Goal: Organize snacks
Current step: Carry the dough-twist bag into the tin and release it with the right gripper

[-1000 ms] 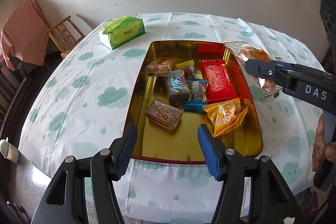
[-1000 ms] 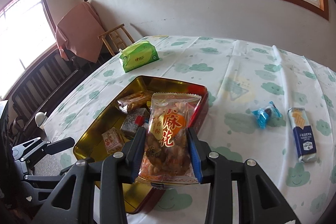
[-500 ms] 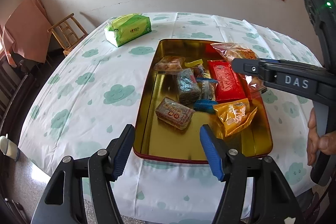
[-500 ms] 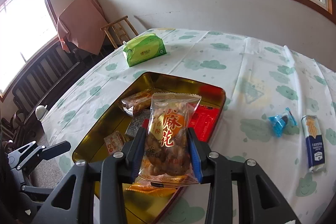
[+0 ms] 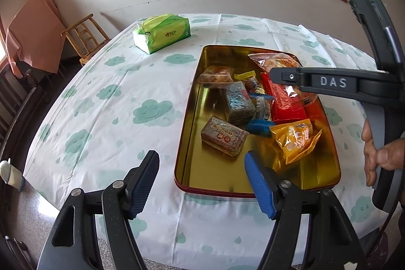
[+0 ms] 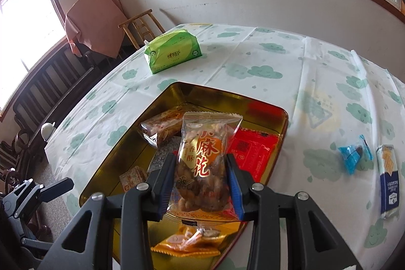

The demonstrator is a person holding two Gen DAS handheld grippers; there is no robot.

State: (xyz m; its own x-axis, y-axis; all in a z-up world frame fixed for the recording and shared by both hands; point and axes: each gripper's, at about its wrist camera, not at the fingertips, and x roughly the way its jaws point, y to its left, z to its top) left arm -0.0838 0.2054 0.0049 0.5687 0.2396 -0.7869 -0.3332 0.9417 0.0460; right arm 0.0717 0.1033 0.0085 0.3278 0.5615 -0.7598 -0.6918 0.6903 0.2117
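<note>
The right gripper [image 6: 201,184] clenched a clear snack packet [image 6: 203,158] at frame centre, above the gold tin [image 6: 177,92]; the left gripper [image 5: 202,181], empty, was opening.

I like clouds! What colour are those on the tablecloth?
Pale green clouds on the white tablecloth, clearest in the left wrist view.

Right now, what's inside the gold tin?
In the tin: a red pack, an orange pouch, two brown bars, a blue wrapper and more sweets. The held bag hides part of the red pack.
</note>
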